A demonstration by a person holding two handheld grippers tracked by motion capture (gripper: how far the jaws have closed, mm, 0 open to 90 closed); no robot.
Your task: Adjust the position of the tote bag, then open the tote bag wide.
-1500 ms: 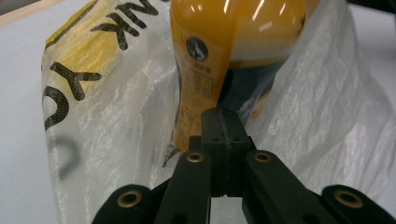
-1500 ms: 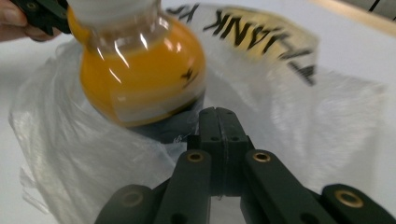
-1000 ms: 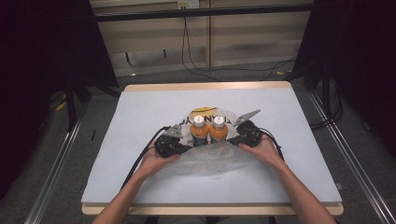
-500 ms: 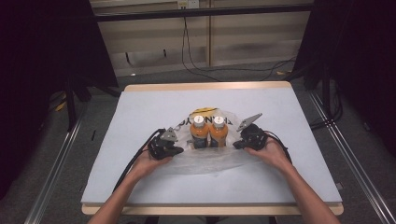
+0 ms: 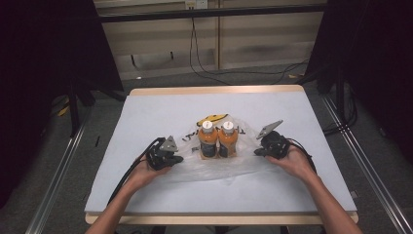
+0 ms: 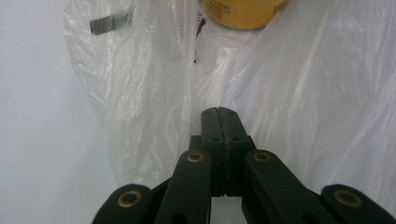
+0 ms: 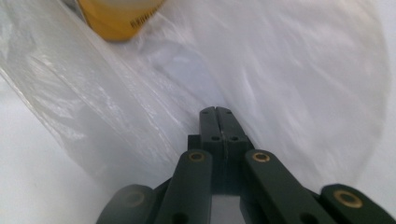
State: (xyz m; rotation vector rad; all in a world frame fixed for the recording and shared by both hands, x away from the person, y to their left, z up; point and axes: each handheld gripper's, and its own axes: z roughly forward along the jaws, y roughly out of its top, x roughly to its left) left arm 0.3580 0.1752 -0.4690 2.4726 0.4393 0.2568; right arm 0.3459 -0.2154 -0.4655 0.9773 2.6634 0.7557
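Two orange bottles (image 5: 208, 140) (image 5: 228, 139) with white caps stand side by side on a clear plastic bag (image 5: 214, 168) in the middle of the table. My left gripper (image 5: 178, 158) is at the bag's left edge with its jaws shut on the film (image 6: 303, 93). The left gripper (image 6: 217, 111) looks toward a bottle's orange base (image 6: 243, 11). My right gripper (image 5: 257, 152) is at the bag's right edge, also shut on the film (image 7: 280, 70). The right gripper (image 7: 216, 109) has the other bottle's base (image 7: 119, 18) ahead of it.
The table (image 5: 146, 112) has a white top with a wooden rim. A yellow print (image 5: 213, 118) on the bag shows just behind the bottles. Cables (image 5: 131, 175) trail from each gripper toward the front edge. Dark stands and floor rails flank the table.
Both grippers have moved outward, away from the bottles, the left one leftward and the right one rightward, and the bag is spread wider between them. The bottles have stayed upright in place.
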